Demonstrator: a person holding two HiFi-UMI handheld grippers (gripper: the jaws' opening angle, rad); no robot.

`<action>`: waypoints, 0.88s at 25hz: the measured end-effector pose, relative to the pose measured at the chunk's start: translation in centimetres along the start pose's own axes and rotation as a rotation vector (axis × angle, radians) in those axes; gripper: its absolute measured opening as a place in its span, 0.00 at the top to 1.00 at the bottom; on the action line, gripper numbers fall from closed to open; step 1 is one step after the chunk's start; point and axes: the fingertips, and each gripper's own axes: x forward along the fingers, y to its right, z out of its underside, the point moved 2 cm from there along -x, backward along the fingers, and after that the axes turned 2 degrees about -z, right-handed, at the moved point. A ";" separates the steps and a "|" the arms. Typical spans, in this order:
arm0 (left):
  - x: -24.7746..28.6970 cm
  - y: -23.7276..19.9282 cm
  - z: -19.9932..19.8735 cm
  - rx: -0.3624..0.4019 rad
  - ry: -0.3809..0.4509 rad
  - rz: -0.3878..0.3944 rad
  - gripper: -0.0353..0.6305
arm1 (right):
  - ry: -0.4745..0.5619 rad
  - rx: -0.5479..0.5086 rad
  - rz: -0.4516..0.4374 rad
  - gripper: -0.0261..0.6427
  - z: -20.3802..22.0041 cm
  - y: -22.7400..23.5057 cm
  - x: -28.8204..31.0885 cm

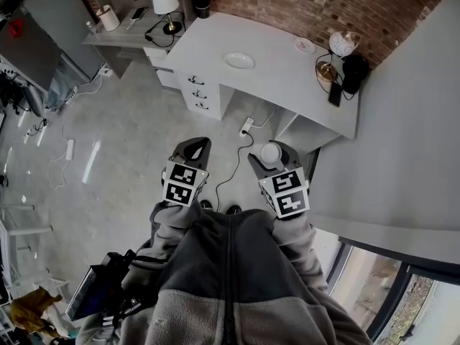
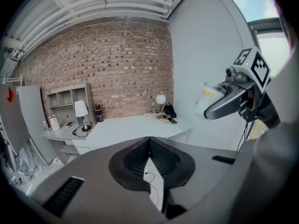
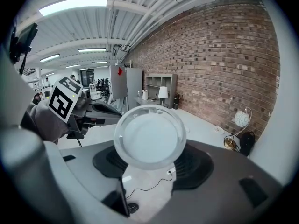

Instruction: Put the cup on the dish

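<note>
My right gripper [image 1: 272, 148] is shut on a clear plastic cup [image 1: 271, 154], held at waist height over the floor. In the right gripper view the cup [image 3: 149, 135] lies sideways between the jaws, its round end toward the camera. The left gripper view shows the same cup [image 2: 209, 100] in the right gripper [image 2: 230, 101]. A white oval dish [image 1: 239, 60] lies on the white desk [image 1: 287, 77] ahead, well beyond both grippers. My left gripper [image 1: 192, 145] hangs beside the right one; its jaws [image 2: 149, 146] are shut with nothing between them.
The desk also holds a smaller dish [image 1: 305, 45], a globe lamp [image 1: 343, 44] and a black object [image 1: 353, 70]. A side table with a shaded lamp [image 1: 165, 0] stands to the left. A cable [image 1: 231, 165] trails on the floor. A grey partition [image 1: 402, 142] rises on the right.
</note>
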 end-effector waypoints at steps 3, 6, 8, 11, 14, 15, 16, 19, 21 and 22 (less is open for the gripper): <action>0.6 0.9 0.4 -0.004 -0.007 -0.009 0.94 | 0.004 -0.009 -0.016 0.58 1.1 0.5 0.0; 1.0 1.2 0.5 -0.011 -0.017 -0.018 0.94 | 0.001 -0.013 -0.029 0.58 1.7 0.9 0.0; 1.3 1.4 0.8 -0.013 -0.027 -0.026 0.94 | 0.000 -0.014 -0.035 0.58 2.2 1.2 -0.1; 1.8 1.8 0.9 -0.013 -0.028 -0.039 0.94 | 0.000 -0.013 -0.036 0.58 2.6 2.0 -0.4; 2.3 2.2 0.9 -0.023 -0.027 -0.047 0.94 | -0.002 -0.010 -0.038 0.58 3.0 2.7 -0.4; 2.4 2.2 0.9 -0.024 -0.027 -0.050 0.94 | -0.001 -0.010 -0.039 0.58 3.1 2.8 -0.4; 2.5 2.1 0.8 -0.023 -0.028 -0.054 0.94 | 0.002 -0.009 -0.039 0.58 3.0 3.0 -0.3; 2.8 1.8 0.2 -0.019 -0.020 -0.063 0.94 | 0.016 -0.012 -0.037 0.58 2.5 3.4 -0.3; 3.2 1.6 -0.1 -0.018 -0.009 -0.064 0.94 | 0.021 -0.015 -0.038 0.58 2.3 3.7 0.0; 3.4 1.4 -0.1 -0.018 -0.007 -0.064 0.94 | 0.021 -0.015 -0.039 0.58 2.2 3.8 0.3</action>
